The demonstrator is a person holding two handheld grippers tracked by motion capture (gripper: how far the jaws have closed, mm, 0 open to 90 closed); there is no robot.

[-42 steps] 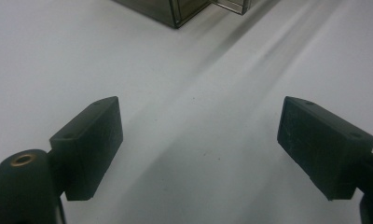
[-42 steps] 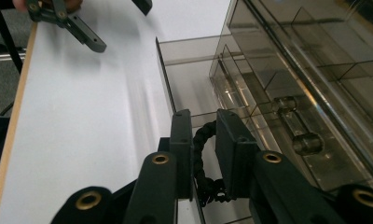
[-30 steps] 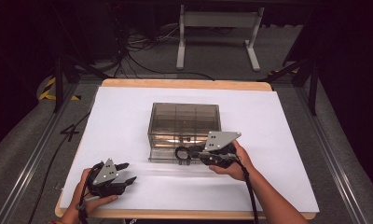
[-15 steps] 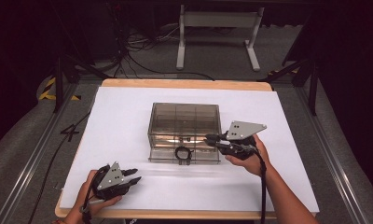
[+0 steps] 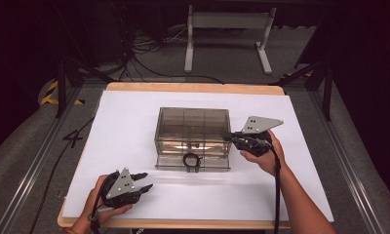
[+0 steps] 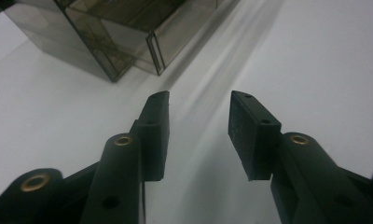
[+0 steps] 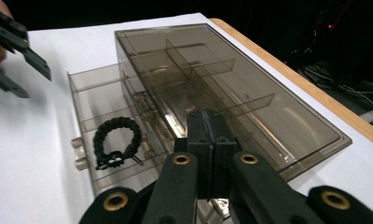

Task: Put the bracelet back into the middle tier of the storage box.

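Bracelet (image 7: 117, 142) first: black, braided, lying flat in the pulled-out drawer (image 5: 193, 163) of the smoky clear box (image 5: 193, 129). That box sits mid-worktop, a little nearer the far edge than the near one, and the drawer sticks out toward my side. The bracelet (image 5: 192, 160) rests in the drawer's middle section, with nothing touching it.

My right claw (image 5: 226, 136) is up at the box's right end, its tips at the near right corner of the box. From its own camera the two jaws are pressed flat together with nothing between them, clenched on air, hanging over the box's top edge. Whether the tips actually touch the plastic, I cannot tell. The grey plate (image 5: 261, 124) on top tilts up to the right, and the cable (image 5: 277, 190) runs back along my forearm.

My left claw (image 5: 143, 181) is low over the worktop (image 5: 300, 185) near the near-left corner, well apart from the box and pointing right, toward it. Its jaws stand partly open, and they have just been opening. The pads (image 6: 243, 128) face each other with only bare white surface between them. From its own camera, the box's corner and the drawer's end lie beyond the tips, at upper left.
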